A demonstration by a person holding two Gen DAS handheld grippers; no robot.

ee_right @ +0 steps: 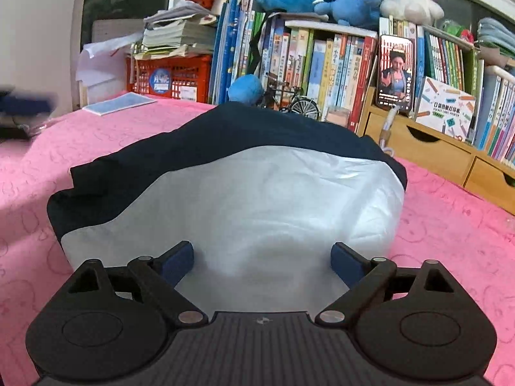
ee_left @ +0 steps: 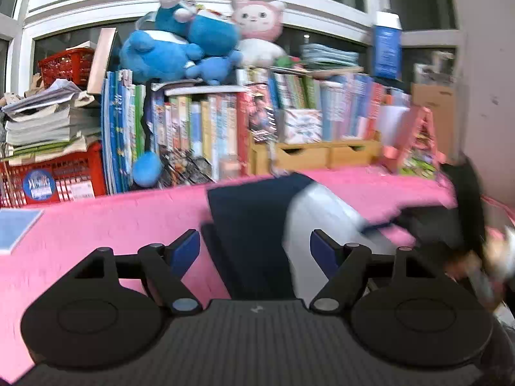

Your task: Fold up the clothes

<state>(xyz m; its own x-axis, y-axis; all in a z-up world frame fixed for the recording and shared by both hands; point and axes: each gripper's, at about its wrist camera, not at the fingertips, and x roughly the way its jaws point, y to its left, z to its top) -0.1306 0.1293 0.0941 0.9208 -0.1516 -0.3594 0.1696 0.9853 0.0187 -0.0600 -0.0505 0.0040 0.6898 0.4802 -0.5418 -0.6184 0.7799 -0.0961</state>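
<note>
Hovering over a folded garment (ee_right: 231,193), both grippers empty, jaws spread.

The garment, navy and white, lies as a compact bundle on the pink cloth (ee_right: 450,231), in front of the row of books (ee_right: 322,64). Right gripper (ee_right: 262,262) sits at the bundle's 6 o'clock edge, jaws wide apart over the white panel, pads not pressing on it. Left gripper (ee_left: 256,251) is likewise spread with nothing clamped; in its blurred view the garment runs from 12 to 3 o'clock. Judged step: a fold looks complete and the cloth released. The navy layer sticks out unevenly at 9 o'clock in the right view. Next move likely calls for pinching one edge with each gripper to fold again, or squaring that loose navy edge.
</note>
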